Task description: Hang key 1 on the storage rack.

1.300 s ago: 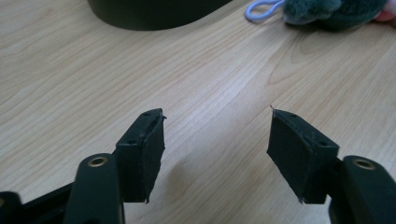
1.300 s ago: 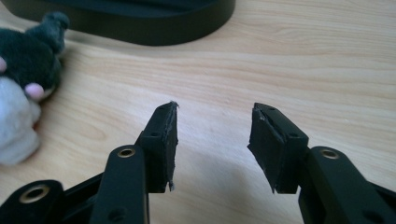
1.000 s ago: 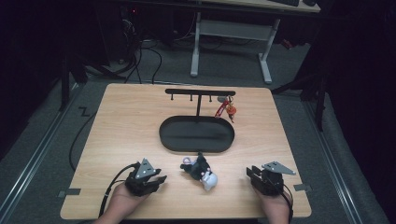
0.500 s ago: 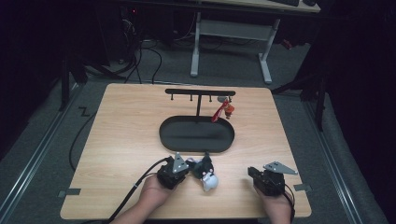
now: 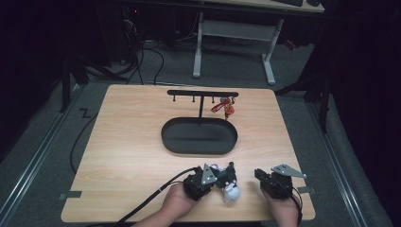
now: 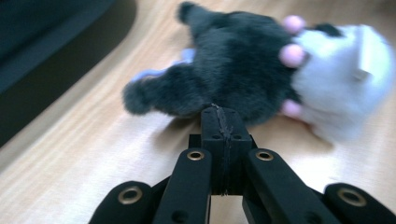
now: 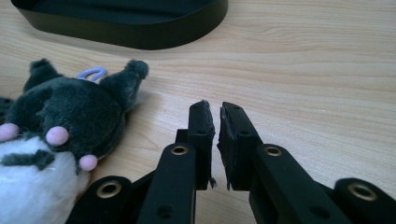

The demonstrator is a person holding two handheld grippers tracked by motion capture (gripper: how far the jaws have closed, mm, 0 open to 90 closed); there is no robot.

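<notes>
Left gripper closed empty, tips touching plush toy just ahead; right gripper nearly closed, toy to its left.

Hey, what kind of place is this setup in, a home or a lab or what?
Most likely a lab or workshop set up for recording. A lone wooden table stands on grey carpet in a dark room, cables trail over the floor behind it, and a metal-legged workbench stands beyond.

Wood table w/ black oval tray + plush toy near front edge.
</notes>
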